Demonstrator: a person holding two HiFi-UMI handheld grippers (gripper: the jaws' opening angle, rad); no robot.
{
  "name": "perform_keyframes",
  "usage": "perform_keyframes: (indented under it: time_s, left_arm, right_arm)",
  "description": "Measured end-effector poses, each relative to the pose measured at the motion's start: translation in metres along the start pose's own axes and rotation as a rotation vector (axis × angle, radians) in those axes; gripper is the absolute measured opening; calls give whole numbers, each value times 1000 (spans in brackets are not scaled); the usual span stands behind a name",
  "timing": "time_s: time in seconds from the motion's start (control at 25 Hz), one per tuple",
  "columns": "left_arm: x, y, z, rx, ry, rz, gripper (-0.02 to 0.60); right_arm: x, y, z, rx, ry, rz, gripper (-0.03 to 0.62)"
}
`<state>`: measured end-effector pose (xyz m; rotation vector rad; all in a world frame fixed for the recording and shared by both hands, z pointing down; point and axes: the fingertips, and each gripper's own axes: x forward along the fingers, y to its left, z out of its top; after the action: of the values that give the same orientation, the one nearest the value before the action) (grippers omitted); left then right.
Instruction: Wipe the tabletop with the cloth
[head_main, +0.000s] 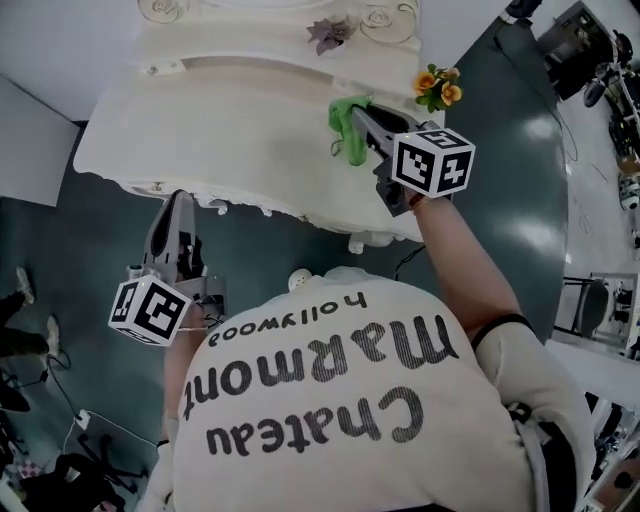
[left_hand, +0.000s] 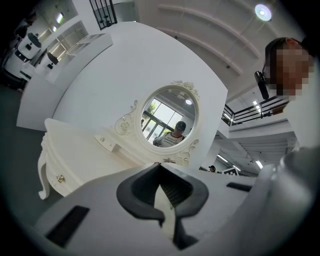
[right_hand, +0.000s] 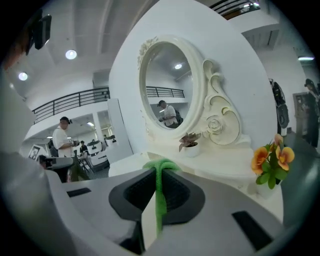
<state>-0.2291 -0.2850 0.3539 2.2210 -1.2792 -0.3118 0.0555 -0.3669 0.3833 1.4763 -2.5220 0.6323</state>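
White dressing-table tabletop stands on a dark teal floor, with an oval mirror at its back. The person's shirt reads "Chateau Marmont hollywood". A small white pot holds a purplish plant, and orange flowers stand at the table's right edge. The right gripper is clamped on the green cloth over the tabletop's right part. The left gripper, its jaws together on nothing, hangs off the table's front.

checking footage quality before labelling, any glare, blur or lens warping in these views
Head view: even light, sharp, a sheen on the dark floor, the white dressing table nearly washed out. Left gripper view: heavy fisheye, dark corners, left gripper soft up close, mirror sharp. Right gripper view: same fisheye, ceiling light blooms, green cloth in the right gripper slightly blurred.
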Motion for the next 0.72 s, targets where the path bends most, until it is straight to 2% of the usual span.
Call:
perform_keyframes:
  time_s: [0.16, 0.36, 0.72]
  left_arm:
    - [-7, 20, 12, 11, -18, 45, 8]
    - [-16, 43, 26, 10, -46, 94, 8]
    - [-26, 69, 21, -29, -50, 160, 8]
  right_arm:
    - [38, -16, -16, -46, 80, -26, 49]
    - [83, -35, -56, -38, 222, -59, 49]
    - [131, -54, -105, -165, 412, -109, 49]
